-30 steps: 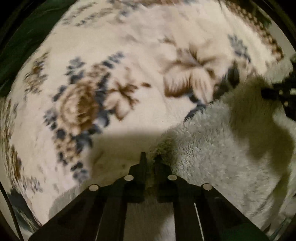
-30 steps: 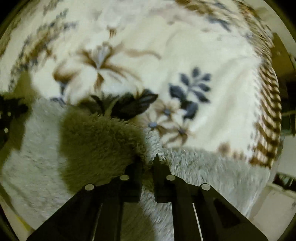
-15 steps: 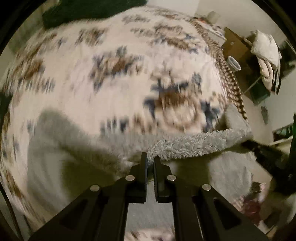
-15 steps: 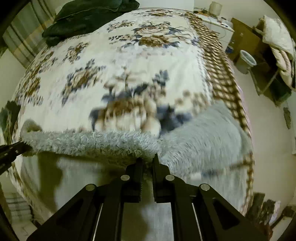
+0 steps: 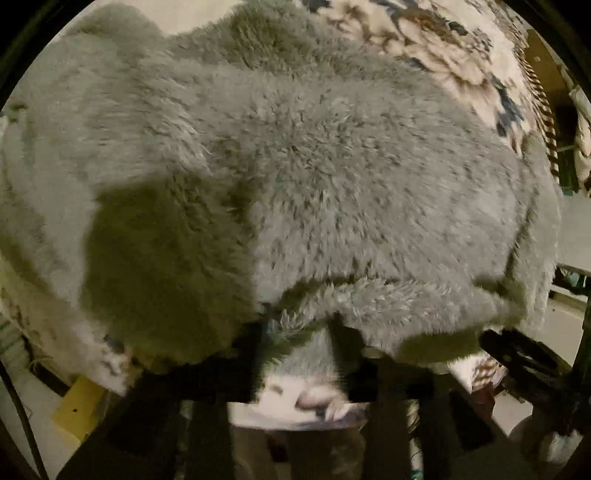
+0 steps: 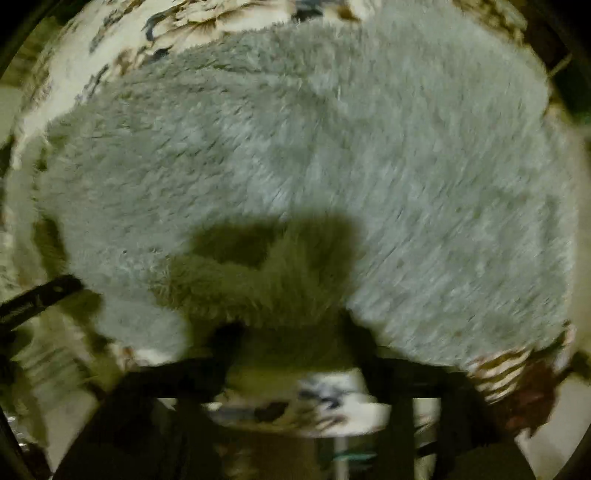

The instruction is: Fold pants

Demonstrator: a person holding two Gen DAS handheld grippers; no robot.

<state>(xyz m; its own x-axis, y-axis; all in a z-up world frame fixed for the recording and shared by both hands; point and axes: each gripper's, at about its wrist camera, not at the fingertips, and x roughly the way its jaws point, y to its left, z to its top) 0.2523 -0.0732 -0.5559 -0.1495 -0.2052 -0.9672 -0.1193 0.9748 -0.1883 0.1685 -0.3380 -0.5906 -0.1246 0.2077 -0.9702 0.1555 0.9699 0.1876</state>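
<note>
The fluffy grey pants (image 5: 332,177) lie folded over on the flowered blanket (image 5: 443,33) and fill most of both views (image 6: 332,147). My left gripper (image 5: 299,325) has its jaws spread apart, with the near folded edge of the pants lying loose between them. My right gripper (image 6: 291,332) also has its jaws spread, with the near grey edge between them, in shadow. The right gripper's black tip (image 5: 517,350) shows at the lower right of the left wrist view. The left gripper (image 6: 40,295) shows at the left of the right wrist view.
The blanket's striped brown border (image 5: 543,110) runs along the bed's right edge. Beyond it are furniture and floor (image 5: 569,236). A yellow object (image 5: 77,406) lies on the floor at the lower left. The blanket's edge (image 6: 303,410) hangs below the right gripper.
Both grippers carried the held pants edge toward me and laid it over the rest of the pants. Both sets of jaws, shut on the fabric before, now stand open.
</note>
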